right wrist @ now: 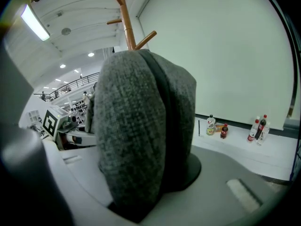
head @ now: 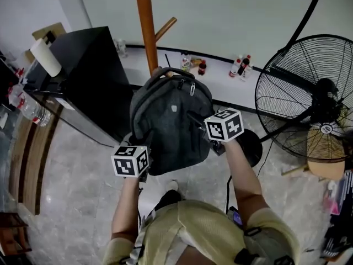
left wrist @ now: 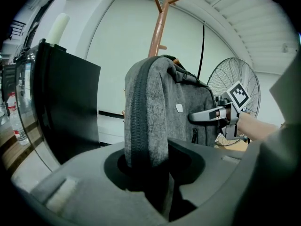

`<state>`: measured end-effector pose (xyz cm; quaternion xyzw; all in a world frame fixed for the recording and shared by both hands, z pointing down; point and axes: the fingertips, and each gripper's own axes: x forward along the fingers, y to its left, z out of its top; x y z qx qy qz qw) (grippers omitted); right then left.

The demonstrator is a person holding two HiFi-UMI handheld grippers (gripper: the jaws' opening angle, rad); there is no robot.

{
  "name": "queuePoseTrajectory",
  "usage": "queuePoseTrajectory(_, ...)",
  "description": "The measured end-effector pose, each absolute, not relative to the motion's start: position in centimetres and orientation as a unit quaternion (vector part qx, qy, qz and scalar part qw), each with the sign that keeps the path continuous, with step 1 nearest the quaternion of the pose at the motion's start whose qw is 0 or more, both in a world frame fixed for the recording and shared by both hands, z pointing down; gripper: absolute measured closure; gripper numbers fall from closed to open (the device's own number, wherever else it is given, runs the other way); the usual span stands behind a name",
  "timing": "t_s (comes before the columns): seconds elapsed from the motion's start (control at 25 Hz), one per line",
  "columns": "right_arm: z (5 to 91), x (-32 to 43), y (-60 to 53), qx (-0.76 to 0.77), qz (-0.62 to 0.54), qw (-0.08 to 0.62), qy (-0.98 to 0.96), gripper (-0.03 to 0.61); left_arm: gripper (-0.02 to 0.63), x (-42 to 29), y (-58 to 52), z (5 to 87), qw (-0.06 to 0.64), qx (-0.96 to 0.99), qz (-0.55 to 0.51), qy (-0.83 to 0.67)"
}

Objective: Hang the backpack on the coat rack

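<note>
A dark grey backpack [head: 168, 120] hangs in the air between my two grippers, just in front of the wooden coat rack [head: 146, 26]. My left gripper [head: 141, 158] is shut on the bag's lower left edge, its zipped side [left wrist: 149, 117] pinched between the jaws. My right gripper [head: 203, 125] is shut on the bag's right side [right wrist: 141, 126]. The rack's pole and pegs [left wrist: 159, 29] rise behind the bag, and its pegs [right wrist: 126, 18] stand above it. The top handle [head: 165, 72] lies close to the pole. Each gripper view shows the other gripper: the right [left wrist: 221, 113], the left [right wrist: 63, 128].
A black cabinet [head: 88, 76] stands to the left with a paper roll [head: 45, 57] on top. A large floor fan [head: 309, 93] stands to the right. Several bottles [head: 240, 66] line a low white ledge along the wall. A black round base [head: 249, 146] sits on the floor.
</note>
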<state>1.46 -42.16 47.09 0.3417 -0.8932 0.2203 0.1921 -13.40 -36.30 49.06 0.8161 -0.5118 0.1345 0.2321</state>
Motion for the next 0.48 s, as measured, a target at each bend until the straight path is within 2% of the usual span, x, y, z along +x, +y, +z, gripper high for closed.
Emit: queuePoseTrajectory(0.48,48.5,0.7,-43.7,0.335,0.221,0.194,-0.895,0.445,0.500,-14.1,-37.5,50.6,0.240,0.813,0.134,-0.513)
